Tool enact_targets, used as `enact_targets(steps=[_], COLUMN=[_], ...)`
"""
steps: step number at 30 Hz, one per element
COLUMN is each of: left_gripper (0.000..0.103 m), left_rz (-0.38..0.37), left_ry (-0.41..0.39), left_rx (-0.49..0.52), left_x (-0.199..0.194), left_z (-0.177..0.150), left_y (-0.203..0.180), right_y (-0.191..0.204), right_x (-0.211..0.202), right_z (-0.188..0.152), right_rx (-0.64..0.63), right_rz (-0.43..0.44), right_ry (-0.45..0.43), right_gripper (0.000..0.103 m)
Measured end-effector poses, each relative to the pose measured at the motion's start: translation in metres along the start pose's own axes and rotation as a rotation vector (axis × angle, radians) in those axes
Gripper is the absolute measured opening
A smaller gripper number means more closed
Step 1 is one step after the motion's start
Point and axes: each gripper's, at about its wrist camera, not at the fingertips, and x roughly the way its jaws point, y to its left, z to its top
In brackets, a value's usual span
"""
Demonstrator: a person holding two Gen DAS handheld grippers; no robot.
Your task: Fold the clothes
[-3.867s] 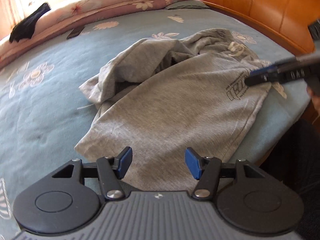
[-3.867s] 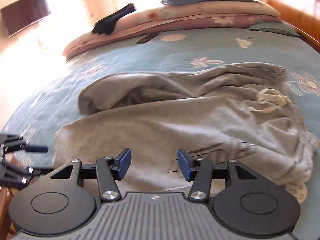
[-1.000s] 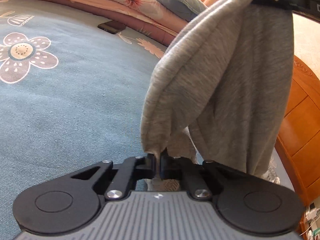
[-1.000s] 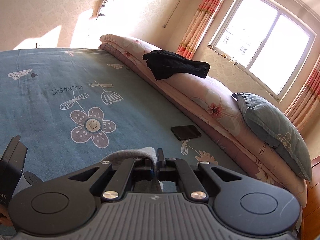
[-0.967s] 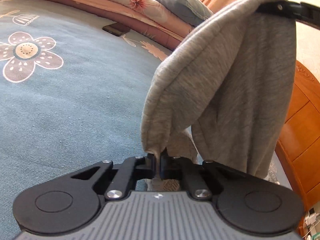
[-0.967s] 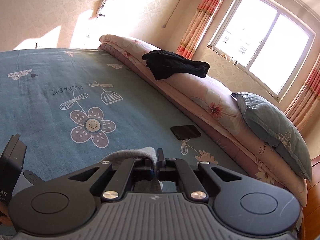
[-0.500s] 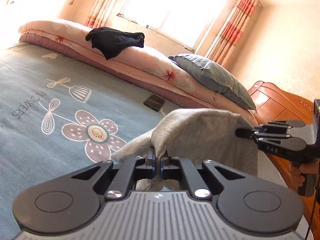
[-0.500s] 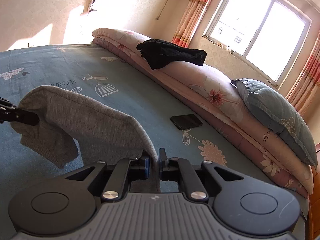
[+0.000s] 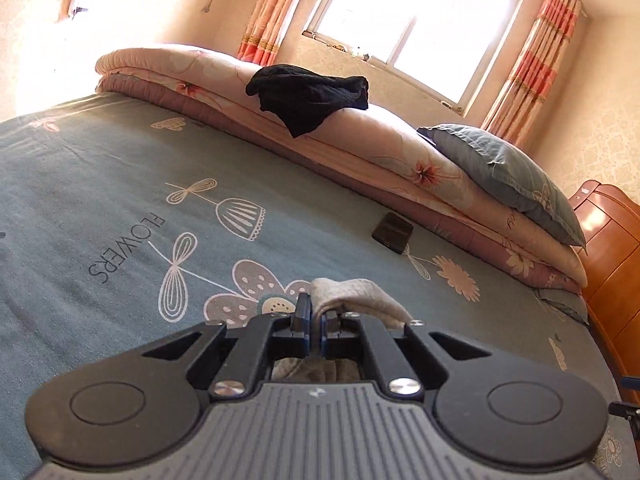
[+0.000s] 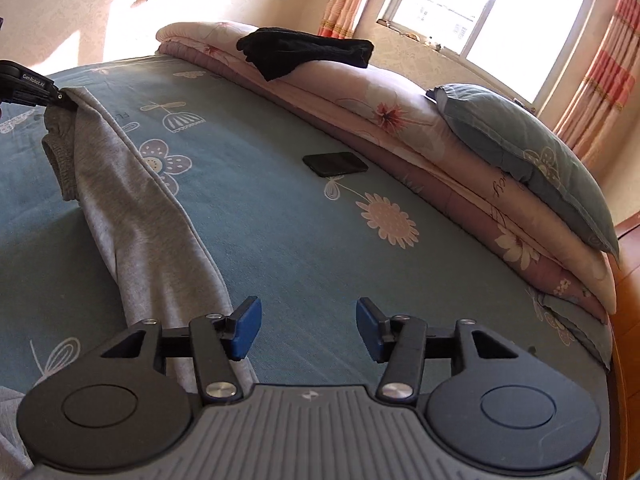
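The left gripper (image 9: 314, 322) has its fingers (image 9: 303, 312) pinched tight on a bunched edge of the grey garment (image 10: 132, 208), the cloth humping up over the right finger. From the right gripper's side, that garment runs as a long band across the blue flowered bed (image 10: 280, 220), from the left gripper (image 10: 66, 102) down to the lower left. The right gripper (image 10: 308, 328) has just been opening, and its blue fingers (image 10: 246, 326) stand apart with only bedspread between them; the grey cloth lies beside and beneath its left finger, not gripped. A dark phone (image 10: 335, 163) lies further up the bed, a black garment (image 10: 304, 52) drapes the folded quilt (image 10: 400, 120).
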Motion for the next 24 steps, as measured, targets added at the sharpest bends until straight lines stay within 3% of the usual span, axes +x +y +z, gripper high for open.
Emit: enact_targets(steps=[5, 9, 13, 16, 21, 24], left_gripper=[0.002, 0.002, 0.002, 0.002, 0.003, 0.003], left_rz=[0.066, 0.094, 0.117, 0.152, 0.169, 0.164], left_ry=[0.003, 0.031, 0.071, 0.106, 0.149, 0.169], left_rx=[0.002, 0.024, 0.048, 0.076, 0.102, 0.113], left_x=[0.016, 0.025, 0.026, 0.023, 0.019, 0.020], left_z=[0.033, 0.037, 0.027, 0.017, 0.009, 0.006], left_y=[-0.010, -0.018, -0.016, -0.009, 0.005, 0.008], right_y=[-0.069, -0.100, -0.091, -0.070, -0.037, -0.033], right_x=[-0.028, -0.015, 0.026, 0.062, 0.106, 0.125], right_z=[-0.071, -0.111, -0.119, -0.116, -0.115, -0.117], right_rx=[0.112, 0.159, 0.086, -0.037, -0.261, -0.275], right_rz=[-0.117, -0.063, 0.062, 0.165, 0.212, 0.256], right_ry=[0.080, 0.146, 0.169, 0.203, 0.275, 0.327], right_gripper=[0.059, 0.063, 0.066, 0.069, 0.070, 0.066])
